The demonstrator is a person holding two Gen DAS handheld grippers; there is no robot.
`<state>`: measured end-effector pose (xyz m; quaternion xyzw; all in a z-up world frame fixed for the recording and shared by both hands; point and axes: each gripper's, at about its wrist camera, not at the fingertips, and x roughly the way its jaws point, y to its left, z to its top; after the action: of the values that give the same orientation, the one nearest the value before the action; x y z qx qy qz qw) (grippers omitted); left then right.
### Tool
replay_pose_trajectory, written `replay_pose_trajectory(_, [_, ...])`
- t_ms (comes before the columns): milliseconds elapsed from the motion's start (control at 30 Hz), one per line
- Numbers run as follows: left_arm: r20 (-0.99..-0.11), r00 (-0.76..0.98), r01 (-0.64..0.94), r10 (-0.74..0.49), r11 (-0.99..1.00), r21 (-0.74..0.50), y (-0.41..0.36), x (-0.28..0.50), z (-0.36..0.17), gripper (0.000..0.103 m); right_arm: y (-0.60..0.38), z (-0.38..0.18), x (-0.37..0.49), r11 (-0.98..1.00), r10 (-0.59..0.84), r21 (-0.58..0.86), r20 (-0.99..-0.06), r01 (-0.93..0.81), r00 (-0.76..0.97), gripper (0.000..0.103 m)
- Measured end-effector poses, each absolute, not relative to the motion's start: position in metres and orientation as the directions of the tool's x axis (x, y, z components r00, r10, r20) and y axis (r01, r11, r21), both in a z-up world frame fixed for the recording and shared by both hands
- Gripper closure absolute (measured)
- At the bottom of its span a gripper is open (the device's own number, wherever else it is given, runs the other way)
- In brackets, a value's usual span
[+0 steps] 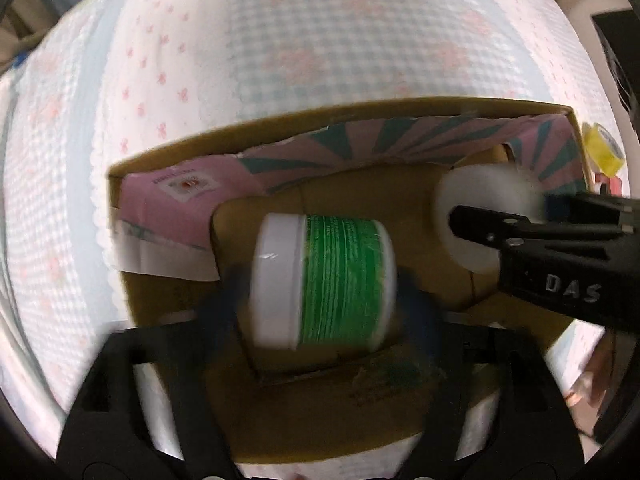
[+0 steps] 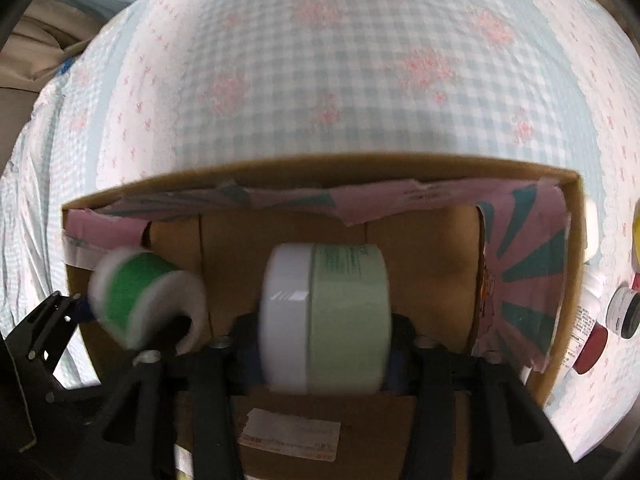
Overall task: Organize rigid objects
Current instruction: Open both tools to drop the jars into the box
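Two pairs of tongs pointed down into an open cardboard box (image 1: 280,128) resting on a checked, flower-printed cloth (image 1: 280,20). The left tongs (image 1: 324,292) stood wide apart, a bright-green jar (image 1: 324,284) with a white lid lying blurred between them, apparently unclamped. The right tongs (image 2: 324,340) stood partly apart about a pale-green jar (image 2: 324,316); contact could not be told. Beyond the box wall, to the right tongs' right, stood small bottles (image 2: 588,344).

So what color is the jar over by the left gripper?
Bright green jar with a white lid, clearest in the left wrist view.
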<state>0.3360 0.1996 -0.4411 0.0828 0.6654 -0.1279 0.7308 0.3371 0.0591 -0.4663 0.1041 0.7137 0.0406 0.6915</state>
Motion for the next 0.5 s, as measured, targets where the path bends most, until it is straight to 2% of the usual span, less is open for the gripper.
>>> replay_pose_trajectory(33, [-0.993, 0.097, 0.309, -0.073, 0.95, -0.039, 0.204, 0.332, -0.437, 0.0, 0.056, -0.464, 0.336, 0.971, 0.22, 0.217, -0.975, 0.102, -0.013, 0.0])
replay_pose_trajectory(233, [-0.994, 0.098, 0.308, -0.048, 0.951, -0.015, 0.207, 0.321, -0.429, 0.0, 0.038, -0.453, 0.325, 0.957, 0.25, 0.247, -0.968, 0.152, -0.005, 0.0])
replay_pose_trajectory(500, [-0.987, 0.155, 0.295, -0.033, 0.955, 0.015, 0.209, 0.304, -0.401, 0.0, 0.038, -0.418, 0.305, 0.964, 0.234, 0.237, -0.971, 0.119, 0.039, 0.0])
